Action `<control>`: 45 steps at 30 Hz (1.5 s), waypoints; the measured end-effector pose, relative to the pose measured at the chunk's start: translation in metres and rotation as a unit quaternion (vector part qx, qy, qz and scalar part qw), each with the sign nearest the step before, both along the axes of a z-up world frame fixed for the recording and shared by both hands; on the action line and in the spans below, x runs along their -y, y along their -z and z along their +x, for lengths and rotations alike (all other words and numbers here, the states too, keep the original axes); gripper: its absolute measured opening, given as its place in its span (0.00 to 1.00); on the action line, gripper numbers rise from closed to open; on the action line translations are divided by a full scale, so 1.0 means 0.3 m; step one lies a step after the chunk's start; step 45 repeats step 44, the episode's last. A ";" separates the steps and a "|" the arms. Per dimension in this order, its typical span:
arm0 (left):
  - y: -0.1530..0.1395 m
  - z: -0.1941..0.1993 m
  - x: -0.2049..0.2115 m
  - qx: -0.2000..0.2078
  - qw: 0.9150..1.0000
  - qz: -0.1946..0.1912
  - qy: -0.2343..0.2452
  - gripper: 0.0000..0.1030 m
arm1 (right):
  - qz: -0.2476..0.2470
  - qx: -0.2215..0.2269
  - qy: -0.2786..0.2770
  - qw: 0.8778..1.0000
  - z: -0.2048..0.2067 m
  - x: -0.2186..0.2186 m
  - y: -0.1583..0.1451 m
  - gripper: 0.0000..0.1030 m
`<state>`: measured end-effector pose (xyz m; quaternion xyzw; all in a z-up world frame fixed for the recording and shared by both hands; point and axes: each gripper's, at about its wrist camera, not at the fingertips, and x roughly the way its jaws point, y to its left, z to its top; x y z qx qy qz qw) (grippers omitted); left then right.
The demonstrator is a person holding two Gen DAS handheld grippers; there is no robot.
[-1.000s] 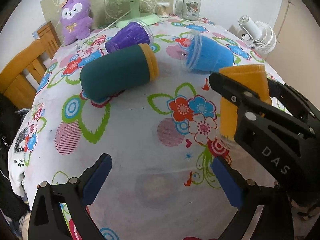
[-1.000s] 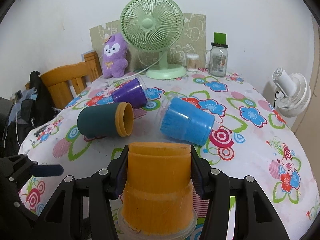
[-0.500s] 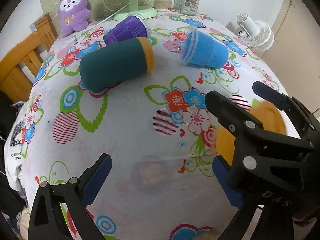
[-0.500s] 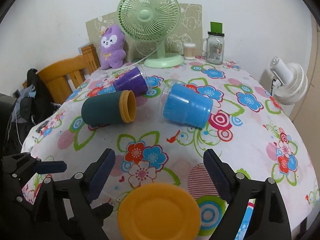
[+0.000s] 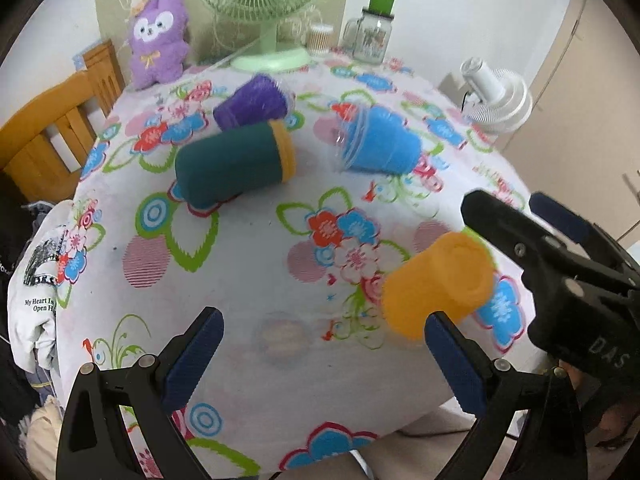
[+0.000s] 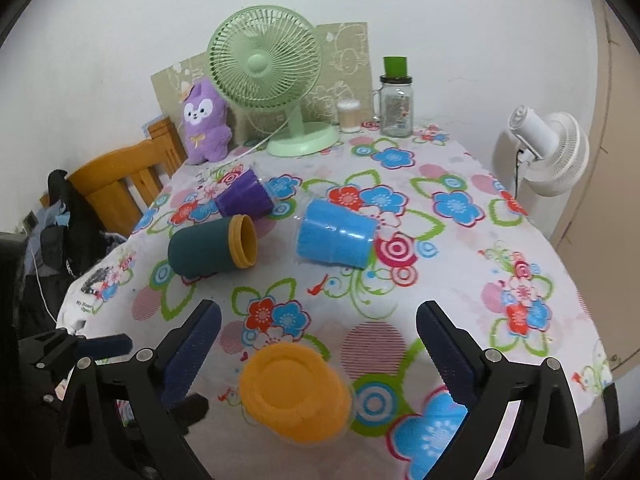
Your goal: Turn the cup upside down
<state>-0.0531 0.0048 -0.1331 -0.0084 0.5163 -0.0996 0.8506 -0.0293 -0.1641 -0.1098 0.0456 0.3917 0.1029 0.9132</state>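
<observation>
Orange cup [image 6: 294,390] stands base-up on bench [image 6: 460,256], apparently flipped; right hand-held gripper [image 6: 318,334] gapes wide, empty; left hand-held gripper [image 5: 320,344] likewise; three cups lie sideways.

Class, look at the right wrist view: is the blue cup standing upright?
No, the blue cup lies on its side on the flowered tablecloth.

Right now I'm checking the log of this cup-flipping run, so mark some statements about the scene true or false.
1. The orange cup stands bottom-up on the tablecloth. True.
2. The right gripper is clamped on it. False: open, nothing between its fingers.
3. The blue cup stands upright. False: it lies on its side.
4. The dark green cup lies beside the purple cup. True.
5. The left gripper holds a cup. False: open, empty.
</observation>
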 end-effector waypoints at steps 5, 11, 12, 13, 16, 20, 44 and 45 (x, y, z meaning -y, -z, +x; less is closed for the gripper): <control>-0.043 -0.040 0.055 0.014 1.000 0.000 -0.019 0.99 | -0.015 0.003 -0.016 1.000 -0.031 0.071 -0.051 0.97; -0.020 -0.094 0.103 0.022 0.997 0.002 -0.073 0.99 | -0.035 0.006 -0.047 0.998 -0.067 0.158 -0.045 1.00; -0.013 -0.102 0.109 0.019 0.997 -0.004 -0.079 0.99 | -0.039 0.004 -0.049 0.998 -0.070 0.171 -0.038 1.00; -0.006 -0.109 0.115 0.017 0.996 -0.008 -0.082 0.99 | -0.043 0.002 -0.050 0.998 -0.075 0.179 -0.033 1.00; 0.004 -0.122 0.135 0.014 0.997 -0.004 -0.082 0.99 | -0.051 -0.003 -0.049 0.997 -0.091 0.202 -0.021 1.00; -0.012 -0.124 0.141 0.010 0.996 -0.001 -0.083 0.99 | -0.066 -0.019 -0.040 0.997 -0.100 0.213 -0.012 1.00; -0.032 -0.143 0.131 0.030 0.994 -0.003 -0.106 1.00 | -0.073 -0.035 -0.043 0.996 -0.106 0.219 0.004 1.00; -0.032 -0.143 0.131 0.030 0.994 -0.003 -0.106 1.00 | -0.073 -0.035 -0.043 0.996 -0.106 0.219 0.004 1.00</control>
